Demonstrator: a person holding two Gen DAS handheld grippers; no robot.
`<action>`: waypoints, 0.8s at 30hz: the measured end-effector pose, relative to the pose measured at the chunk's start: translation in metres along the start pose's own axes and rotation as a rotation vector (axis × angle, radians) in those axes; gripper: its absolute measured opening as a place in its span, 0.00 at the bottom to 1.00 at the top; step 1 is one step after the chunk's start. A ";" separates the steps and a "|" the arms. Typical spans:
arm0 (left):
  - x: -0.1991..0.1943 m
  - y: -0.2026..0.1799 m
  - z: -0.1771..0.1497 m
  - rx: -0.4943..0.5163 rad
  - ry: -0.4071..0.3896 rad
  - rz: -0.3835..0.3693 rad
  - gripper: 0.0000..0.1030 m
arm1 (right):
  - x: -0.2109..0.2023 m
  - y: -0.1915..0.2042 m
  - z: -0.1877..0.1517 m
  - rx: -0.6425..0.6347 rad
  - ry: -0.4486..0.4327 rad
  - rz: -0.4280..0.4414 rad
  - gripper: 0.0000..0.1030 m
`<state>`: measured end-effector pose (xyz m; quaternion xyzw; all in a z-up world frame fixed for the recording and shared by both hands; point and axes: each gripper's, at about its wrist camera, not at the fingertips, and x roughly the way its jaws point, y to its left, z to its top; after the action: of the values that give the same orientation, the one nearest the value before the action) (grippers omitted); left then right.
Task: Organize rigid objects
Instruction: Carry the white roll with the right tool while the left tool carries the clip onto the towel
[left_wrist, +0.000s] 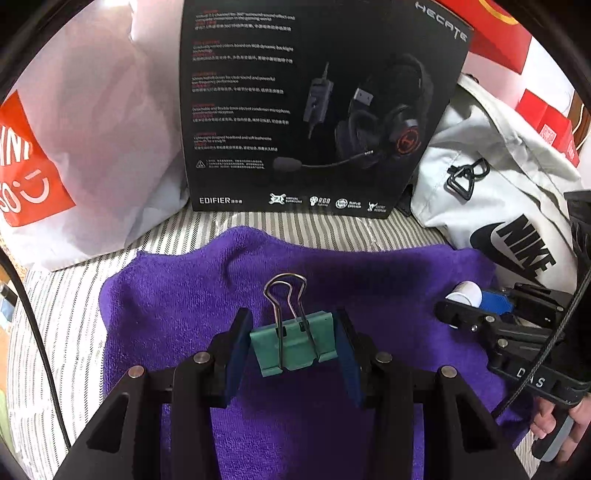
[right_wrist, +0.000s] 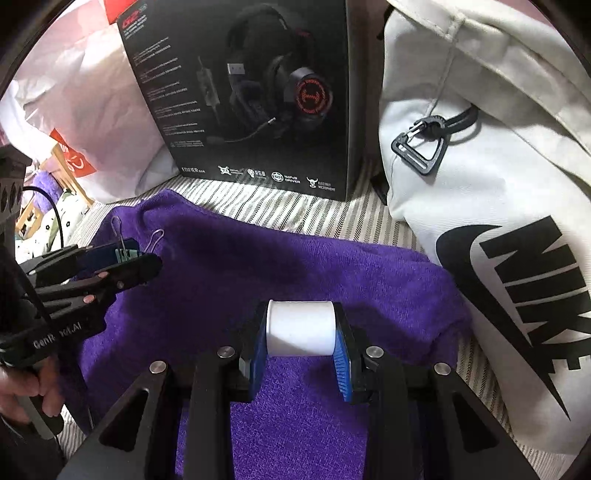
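Left gripper (left_wrist: 293, 347) clenched on a green binder clip (left_wrist: 295, 345); blue pads press the two flat ends of the clip body, wire handles (left_wrist: 284, 295) pointing forward and up. Clip sits over the middle of the purple towel (left_wrist: 388, 280); cannot tell whether it rests on the cloth or hangs just above it.

Right gripper (right_wrist: 301, 328) clenched on a white cylinder (right_wrist: 301, 328), probably a small plastic bottle or roll; axis runs across between the pads, which bear on its two flat ends. It is held above the towel's right half, near the edge beside the white Nike bag (right_wrist: 498, 221).

Surroundings: the towel lies on a striped bed cover (right_wrist: 280, 206); a black Edifier headset box (left_wrist: 314, 110) stands upright beyond the towel's far edge; a white and red plastic bag (left_wrist: 92, 129) beyond its far-left corner.

Handling, as judgement: binder clip is stiff sprung steel, light, not fragile; painted faces are slick, so the end-on hold could let it pivot; wire handles swing loose and are a poor place to grasp; take it across the body. Cylinder looks light, rigid and smooth; gripped on its ends it may spin about its axis or squirt out if pressure is uneven; set on its side it will likely roll on soft cloth, so stand it on a flat end.
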<state>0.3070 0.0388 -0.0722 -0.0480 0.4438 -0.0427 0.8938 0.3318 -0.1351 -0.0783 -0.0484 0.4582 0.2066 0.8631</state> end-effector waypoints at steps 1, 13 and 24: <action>0.000 -0.001 -0.001 0.000 -0.002 0.001 0.41 | 0.000 0.000 0.000 0.001 -0.002 0.005 0.31; 0.010 -0.005 -0.002 0.001 0.019 0.022 0.41 | 0.006 0.002 0.000 -0.009 0.020 0.001 0.31; 0.016 0.000 -0.003 -0.017 0.064 0.049 0.41 | 0.018 0.009 -0.002 -0.022 0.053 0.013 0.31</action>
<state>0.3142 0.0364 -0.0866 -0.0433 0.4735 -0.0188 0.8795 0.3354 -0.1220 -0.0935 -0.0604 0.4787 0.2158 0.8489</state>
